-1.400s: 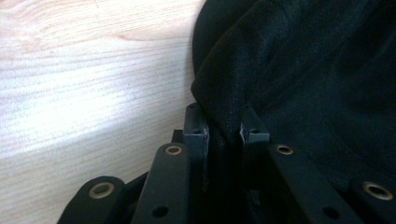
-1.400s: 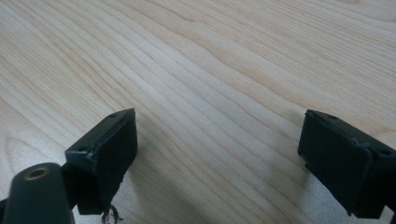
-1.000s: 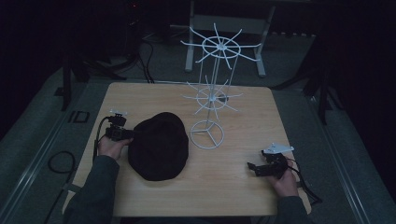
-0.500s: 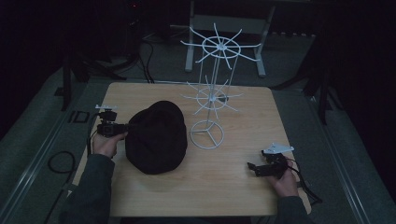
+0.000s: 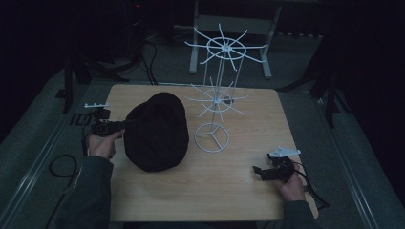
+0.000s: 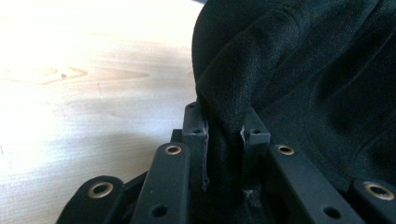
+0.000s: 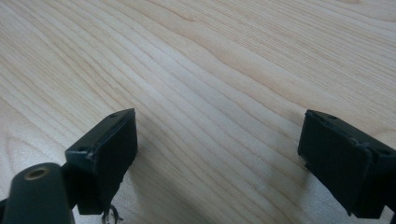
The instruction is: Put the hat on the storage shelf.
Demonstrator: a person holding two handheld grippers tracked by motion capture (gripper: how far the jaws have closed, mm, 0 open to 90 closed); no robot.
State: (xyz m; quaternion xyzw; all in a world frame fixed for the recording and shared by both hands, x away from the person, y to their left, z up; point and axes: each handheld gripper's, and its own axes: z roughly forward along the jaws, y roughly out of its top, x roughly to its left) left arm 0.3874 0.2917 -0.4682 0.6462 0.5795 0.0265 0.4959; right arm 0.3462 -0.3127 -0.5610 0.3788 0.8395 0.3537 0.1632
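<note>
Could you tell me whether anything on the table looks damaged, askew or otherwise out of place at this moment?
Nothing stands out. The black hat is bunched and raised on its left side, but only because the left gripper is pinching its edge. The white wire rack stands upright on the table, and the right gripper rests open over bare wood.

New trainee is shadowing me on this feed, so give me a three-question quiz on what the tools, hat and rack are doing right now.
1. True or false: the left tool is clamped on the hat.
2. Which describes the right tool? A) open over bare table B) shut on the rack C) shut on the hat
3. Fill in: the white wire rack stands to the ____ of the hat in the high view.

Key: 1 true, fabric sits pinched in its jaws. 2 A. 3 right.
</note>
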